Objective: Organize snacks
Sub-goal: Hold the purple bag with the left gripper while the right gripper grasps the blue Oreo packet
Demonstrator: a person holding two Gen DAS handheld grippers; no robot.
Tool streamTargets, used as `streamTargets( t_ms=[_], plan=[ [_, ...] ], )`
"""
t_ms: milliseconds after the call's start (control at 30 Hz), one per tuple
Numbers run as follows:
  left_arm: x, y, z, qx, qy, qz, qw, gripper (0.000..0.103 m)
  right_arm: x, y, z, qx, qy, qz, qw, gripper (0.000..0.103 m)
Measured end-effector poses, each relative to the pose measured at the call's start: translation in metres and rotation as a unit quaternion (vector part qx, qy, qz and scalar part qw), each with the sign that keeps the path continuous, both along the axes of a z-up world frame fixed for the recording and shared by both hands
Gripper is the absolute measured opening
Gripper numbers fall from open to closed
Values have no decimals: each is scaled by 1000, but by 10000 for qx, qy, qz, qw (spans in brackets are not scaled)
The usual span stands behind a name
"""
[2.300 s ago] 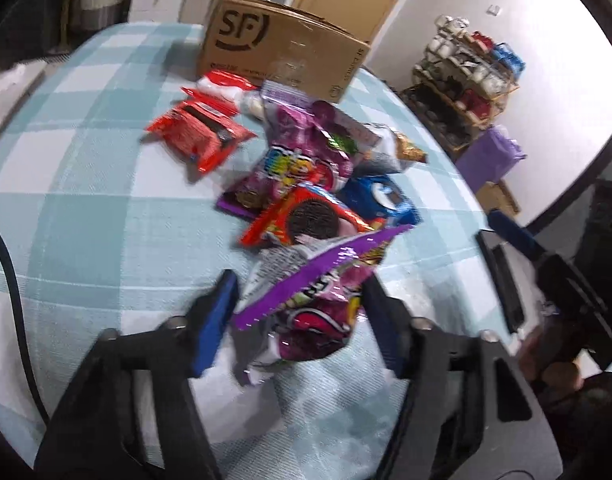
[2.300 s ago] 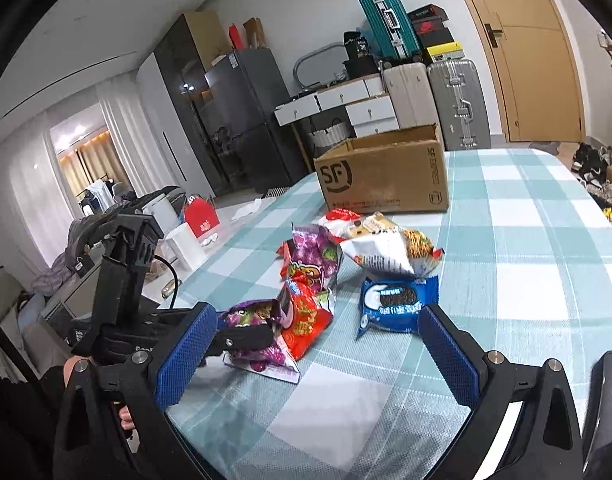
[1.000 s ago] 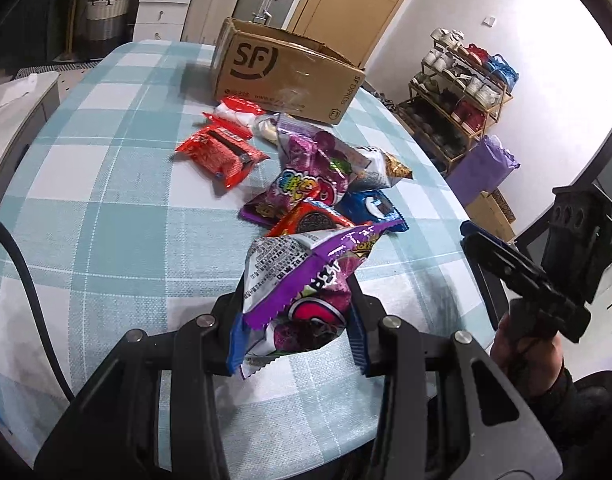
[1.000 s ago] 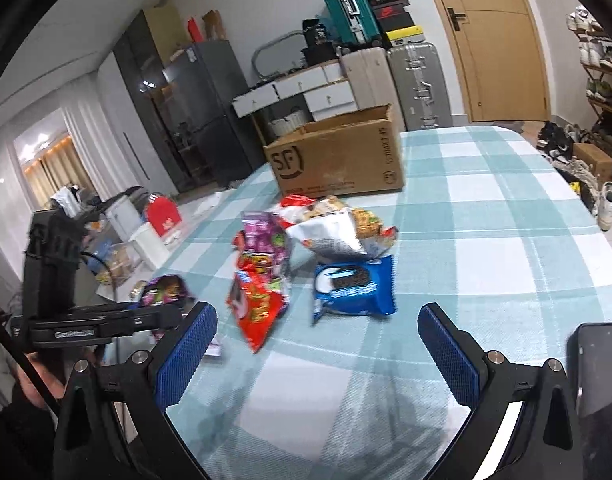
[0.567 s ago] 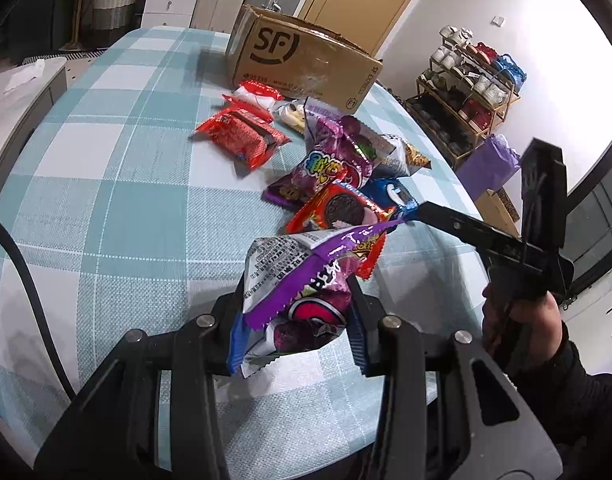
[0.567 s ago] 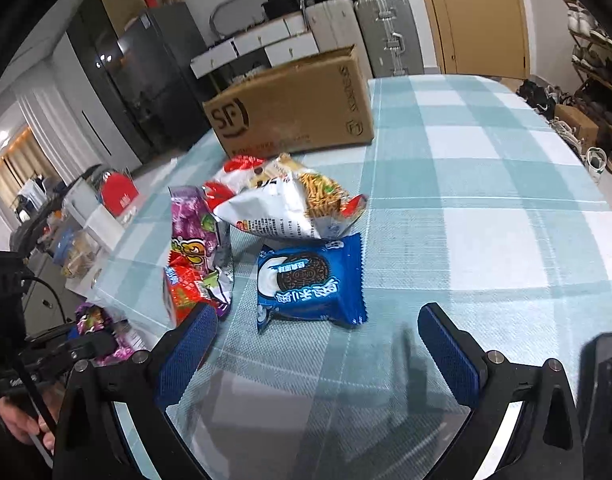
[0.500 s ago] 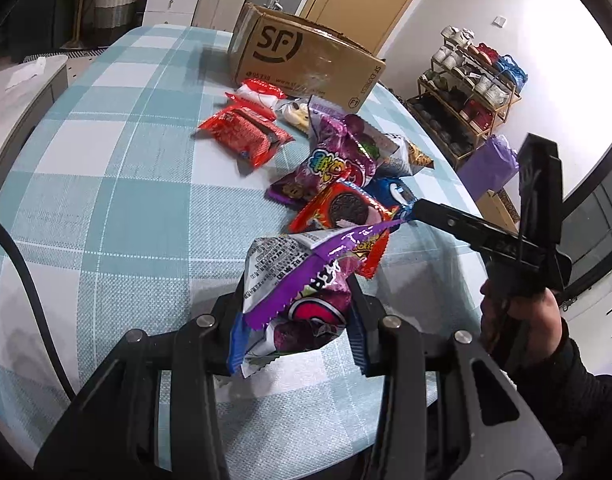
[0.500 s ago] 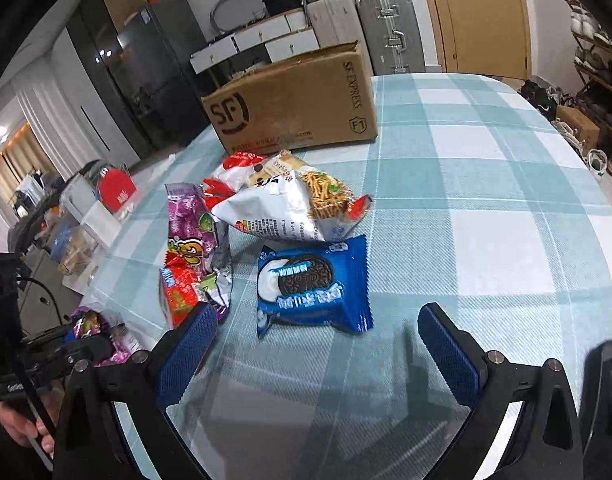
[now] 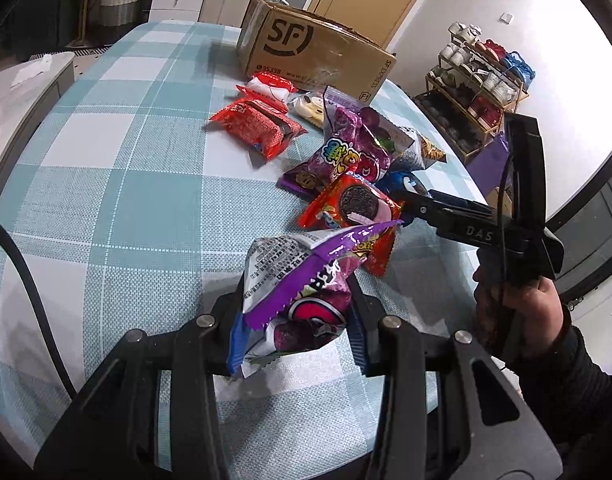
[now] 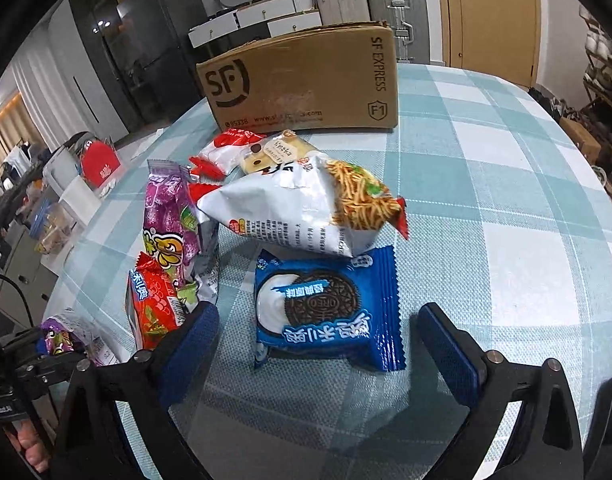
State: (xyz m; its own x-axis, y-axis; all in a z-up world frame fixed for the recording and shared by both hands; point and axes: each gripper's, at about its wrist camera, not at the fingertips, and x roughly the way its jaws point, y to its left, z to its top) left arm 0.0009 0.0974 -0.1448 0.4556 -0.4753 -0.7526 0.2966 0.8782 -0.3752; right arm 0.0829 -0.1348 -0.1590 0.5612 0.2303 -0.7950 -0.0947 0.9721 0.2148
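Your purple candy bag [image 9: 306, 292] hangs crumpled above the checked cloth, clear of the pile. On the cloth the blue Oreo packet [image 10: 326, 312] lies flat, face up, touching the white noodle-snack bag [image 10: 298, 212] behind it. Left of them, a red Oreo packet [image 10: 150, 304] overlaps another purple candy bag [image 10: 170, 224]. The SF cardboard box [image 10: 306, 84] stands beyond.

Left gripper [image 9: 296, 332] clamps purple snack bag [image 9: 306, 280] — aloft.
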Motion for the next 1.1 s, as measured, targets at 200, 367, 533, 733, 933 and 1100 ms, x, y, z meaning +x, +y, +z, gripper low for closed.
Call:
streamTargets(
  t_ms=[200, 367, 533, 733, 933, 1100],
  plan=[
    [0, -2, 2, 48, 40, 27, 10000, 37, -5, 2, 1, -296, -137, 98, 9994, 69],
    [0, -4, 2, 91, 46, 29, 9999, 37, -16, -11, 2, 118, -208, 59, 9997, 54],
    [-2, -7, 3, 128, 29, 35, 9999, 37, -30, -28, 3, 559, -253, -59, 9981, 52],
    [-3, -10, 5, 149, 1, 49, 9999, 37, -52, -42, 7, 1091, -366, 112, 9933, 52],
    [-4, -22, 10, 192, -96, -66, 9997, 37, -78, -40, 24, 1505, -700, 462, 9850, 52],
    [0, -29, 16, 253, -138, -153, 9995, 37, -93, -34, 43, 1647, -993, 704, 9788, 52]
  ],
)
